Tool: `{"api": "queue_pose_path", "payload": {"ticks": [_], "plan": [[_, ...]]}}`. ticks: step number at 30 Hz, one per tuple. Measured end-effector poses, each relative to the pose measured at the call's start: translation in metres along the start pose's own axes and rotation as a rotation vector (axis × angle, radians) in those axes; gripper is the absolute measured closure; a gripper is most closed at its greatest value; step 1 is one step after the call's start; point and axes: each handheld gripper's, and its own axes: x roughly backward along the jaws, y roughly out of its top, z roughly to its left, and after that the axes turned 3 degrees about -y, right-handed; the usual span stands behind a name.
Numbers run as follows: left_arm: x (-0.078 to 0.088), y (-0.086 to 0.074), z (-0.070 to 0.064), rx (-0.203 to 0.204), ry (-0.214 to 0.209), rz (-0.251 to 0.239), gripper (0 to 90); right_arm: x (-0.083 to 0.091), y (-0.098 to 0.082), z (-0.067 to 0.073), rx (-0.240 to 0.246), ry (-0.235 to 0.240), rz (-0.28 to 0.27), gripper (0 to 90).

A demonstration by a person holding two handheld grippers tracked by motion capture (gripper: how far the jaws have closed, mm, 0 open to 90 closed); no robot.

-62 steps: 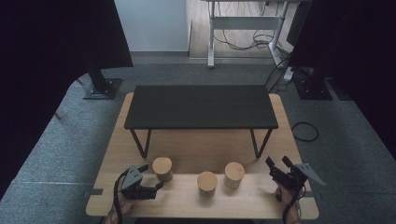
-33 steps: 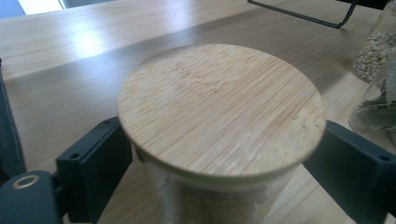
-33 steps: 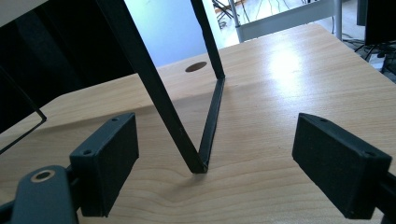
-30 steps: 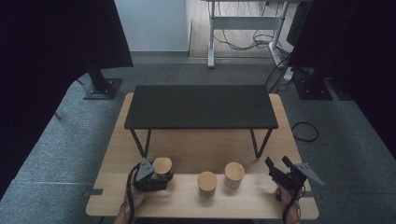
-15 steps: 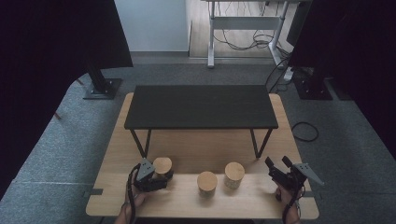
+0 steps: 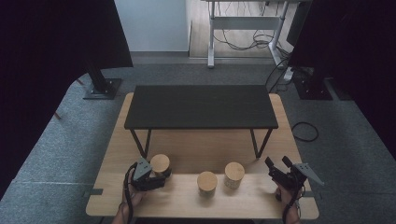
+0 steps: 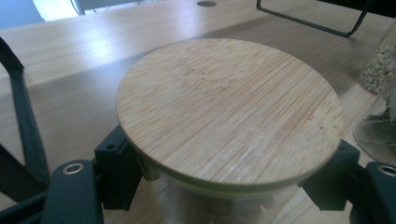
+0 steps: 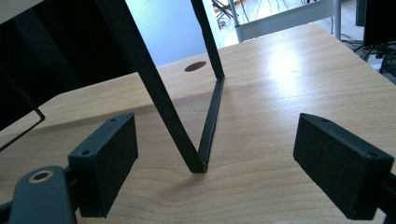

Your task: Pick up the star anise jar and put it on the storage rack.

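— Where's the jar (image 6: pixel 159 164)?
— Between the left tongs (image 6: pixel 156 179), clamped just under its bamboo lid (image 7: pixel 229 112). They have just closed on it.
— How will it handle?
— Glass, I'd judge: stiff, smooth, breakable. Grip below the lid rim.
— The right tongs (image 6: pixel 279 169)?
— Open, empty, over bare worktop (image 8: pixel 261 112). The left gripper view shows the pads' contact; the high view shows two more jars (image 6: pixel 207 182) beyond.
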Motion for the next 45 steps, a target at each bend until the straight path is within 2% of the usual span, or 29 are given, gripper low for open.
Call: {"api": "queue_pose_path", "payload": {"ticks": [16,45], "plan": [[0.011,0.006,-0.002,-0.009,-0.011,-0.025,25.2,0.000,0.000,0.001,0.006,-0.004,-0.002,12.6],[0.031,0.017,0.002,-0.008,0.006,-0.066,25.2,0.000,0.000,0.001,0.009,-0.008,-0.004,11.8]]}}
